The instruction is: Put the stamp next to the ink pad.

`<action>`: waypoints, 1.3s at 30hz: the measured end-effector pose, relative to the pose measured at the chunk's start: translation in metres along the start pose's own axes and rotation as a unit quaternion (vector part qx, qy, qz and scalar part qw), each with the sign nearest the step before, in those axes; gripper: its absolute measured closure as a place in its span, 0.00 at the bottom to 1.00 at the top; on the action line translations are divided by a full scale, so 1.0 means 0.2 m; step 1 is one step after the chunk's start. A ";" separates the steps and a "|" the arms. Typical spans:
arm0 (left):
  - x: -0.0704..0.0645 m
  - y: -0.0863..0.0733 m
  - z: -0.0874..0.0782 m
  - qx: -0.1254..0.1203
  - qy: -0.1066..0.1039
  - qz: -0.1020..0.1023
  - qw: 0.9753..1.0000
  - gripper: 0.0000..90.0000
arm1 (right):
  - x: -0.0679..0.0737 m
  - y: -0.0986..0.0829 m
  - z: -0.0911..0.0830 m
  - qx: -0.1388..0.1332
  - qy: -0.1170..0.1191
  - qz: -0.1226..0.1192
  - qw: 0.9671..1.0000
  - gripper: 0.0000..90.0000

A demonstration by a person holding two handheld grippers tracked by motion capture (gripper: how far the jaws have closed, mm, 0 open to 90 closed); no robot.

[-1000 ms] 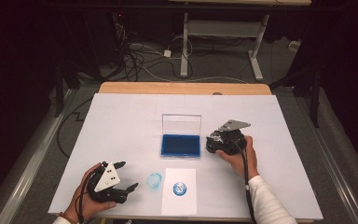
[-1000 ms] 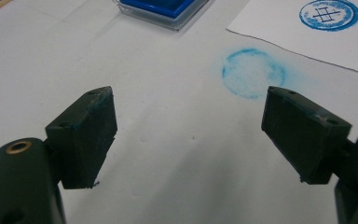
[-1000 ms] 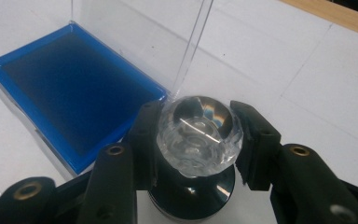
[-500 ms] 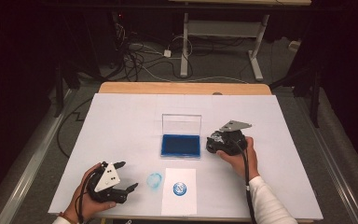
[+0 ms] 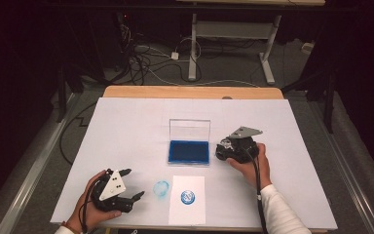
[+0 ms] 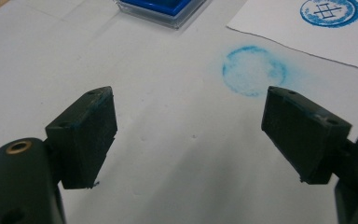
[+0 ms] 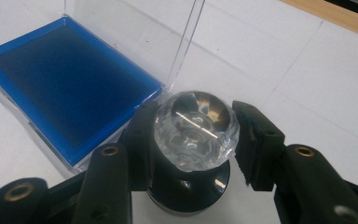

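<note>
Clear-knobbed stamp (image 7: 193, 135) unmoved in right hand-held gripper (image 7: 193, 140), beside ink pad (image 7: 70, 88).

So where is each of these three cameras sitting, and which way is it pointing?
High view: above the person's side of the table, looking forward and down; both hands show, the left claw and the right claw.
Left gripper view: rides the left claw, looking along its spread jaws at a blue ring smudge.
Right gripper view: rides the right claw, looking down on a clear-topped stamp between its jaws.
Shared: all three show the blue ink pad.
</note>
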State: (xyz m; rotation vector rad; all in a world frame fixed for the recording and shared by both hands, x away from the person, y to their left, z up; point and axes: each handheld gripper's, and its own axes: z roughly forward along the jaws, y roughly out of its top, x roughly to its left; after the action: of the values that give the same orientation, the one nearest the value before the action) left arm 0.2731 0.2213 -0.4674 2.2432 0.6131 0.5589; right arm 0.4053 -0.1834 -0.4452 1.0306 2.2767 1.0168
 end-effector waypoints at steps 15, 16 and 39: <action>0.00 0.00 0.01 0.004 -0.001 -0.003 1.000 0.20 | 0.01 0.02 -0.03 -0.012 -0.016 -0.008 1.000 0.50; 0.00 0.00 0.01 0.004 0.000 -0.003 1.000 0.20 | 0.01 0.02 -0.03 -0.014 -0.018 -0.007 1.000 0.49; 0.00 0.00 0.02 0.011 -0.001 -0.003 1.000 0.20 | 0.01 0.05 -0.11 -0.063 -0.032 -0.022 0.997 0.34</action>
State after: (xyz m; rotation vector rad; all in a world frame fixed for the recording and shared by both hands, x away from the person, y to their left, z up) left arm 0.2755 0.2195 -0.4693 2.2624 0.6276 0.5484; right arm 0.3938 -0.1876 -0.4236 0.9439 2.1448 1.0804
